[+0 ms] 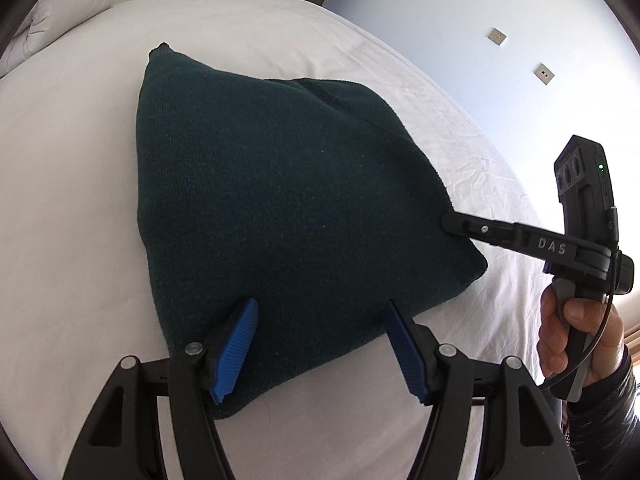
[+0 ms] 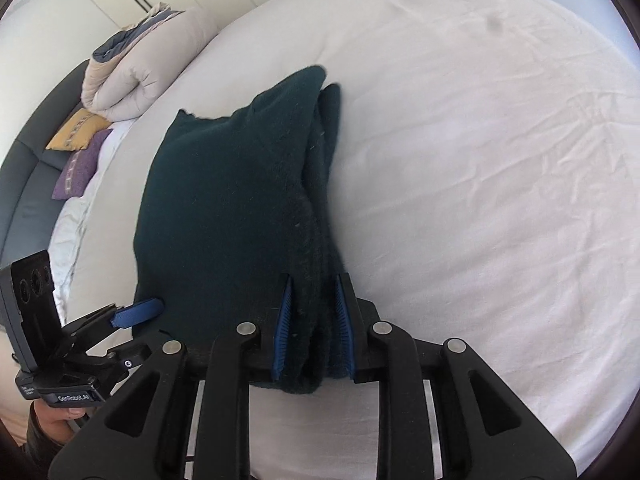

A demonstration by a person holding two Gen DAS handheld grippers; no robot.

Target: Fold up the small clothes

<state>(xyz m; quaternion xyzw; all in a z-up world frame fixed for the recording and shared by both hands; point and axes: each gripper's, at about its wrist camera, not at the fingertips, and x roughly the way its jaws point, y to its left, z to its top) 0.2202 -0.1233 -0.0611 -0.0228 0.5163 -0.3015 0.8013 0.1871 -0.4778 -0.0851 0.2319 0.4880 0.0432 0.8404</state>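
Observation:
A dark green knitted garment (image 1: 280, 208) lies folded into a thick pad on the white bed sheet (image 1: 72, 208). My left gripper (image 1: 320, 344) is open, its blue pads (image 1: 236, 348) resting over the garment's near edge. In the right wrist view my right gripper (image 2: 314, 328) is shut on the stacked folded edge of the garment (image 2: 224, 216). The right gripper also shows in the left wrist view (image 1: 452, 226), pinching the garment's right side. The left gripper (image 2: 136, 312) shows at the garment's left corner, jaws apart.
A rolled beige duvet (image 2: 136, 76) and yellow (image 2: 78, 130) and purple (image 2: 82, 168) cushions lie at the head of the bed. A grey headboard (image 2: 24, 184) curves behind them. A white wall (image 1: 500, 40) runs along the bed's far side.

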